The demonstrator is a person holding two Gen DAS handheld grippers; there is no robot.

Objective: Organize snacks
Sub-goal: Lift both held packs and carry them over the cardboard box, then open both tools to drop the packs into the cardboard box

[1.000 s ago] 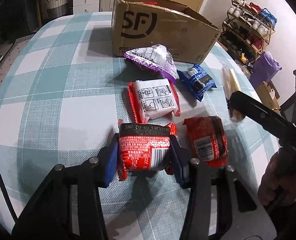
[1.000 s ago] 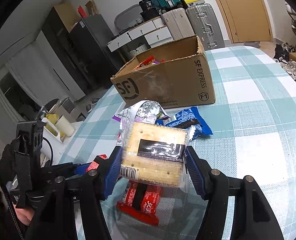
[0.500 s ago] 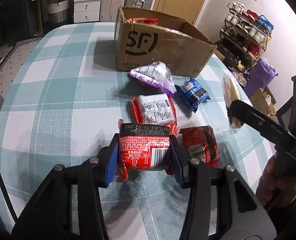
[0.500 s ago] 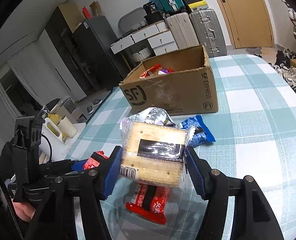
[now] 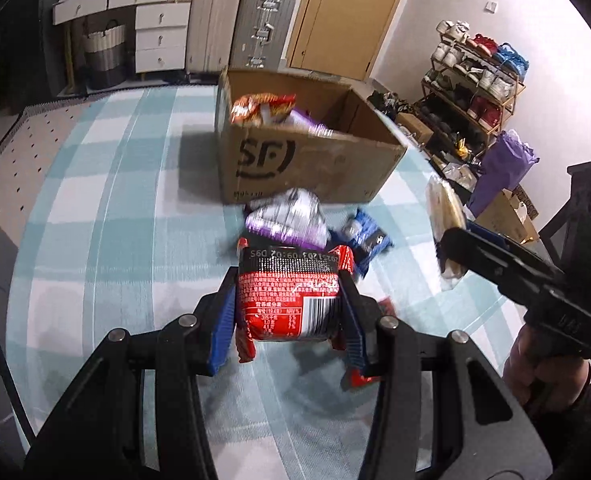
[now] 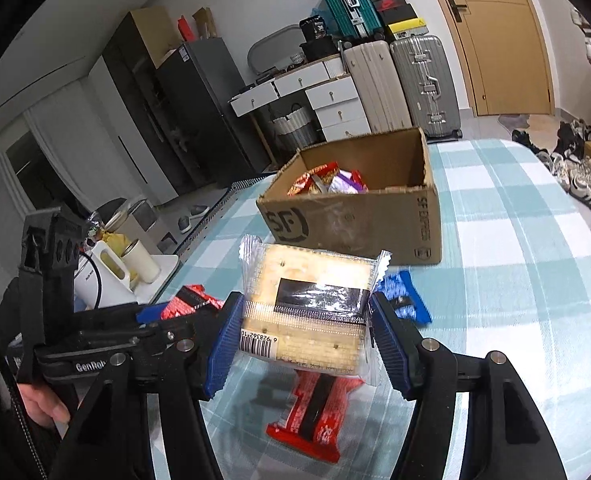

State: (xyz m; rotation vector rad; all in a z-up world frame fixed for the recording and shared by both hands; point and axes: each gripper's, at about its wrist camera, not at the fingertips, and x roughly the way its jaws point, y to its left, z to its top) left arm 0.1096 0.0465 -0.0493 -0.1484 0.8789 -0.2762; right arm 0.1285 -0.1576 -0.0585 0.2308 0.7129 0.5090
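My left gripper point(image 5: 287, 312) is shut on a red and black snack packet point(image 5: 289, 296) and holds it above the checked table. My right gripper point(image 6: 301, 332) is shut on a clear packet of crackers point(image 6: 307, 312), also lifted; the packet shows edge-on in the left wrist view point(image 5: 445, 216). An open SF cardboard box point(image 5: 307, 160) with several snacks inside stands ahead point(image 6: 359, 224). A purple and silver packet point(image 5: 291, 218), a blue packet point(image 5: 369, 240) and a red packet point(image 6: 315, 416) lie on the table before it.
The round table has a teal and white checked cloth point(image 5: 107, 208). Suitcases point(image 6: 419, 84), white drawers point(image 5: 159, 40) and a shoe rack point(image 5: 475, 92) stand beyond the table. A kettle and cups point(image 6: 115, 272) sit left of the table.
Both grippers have risen with their packets and moved toward the box. The inside of the box is now in view.
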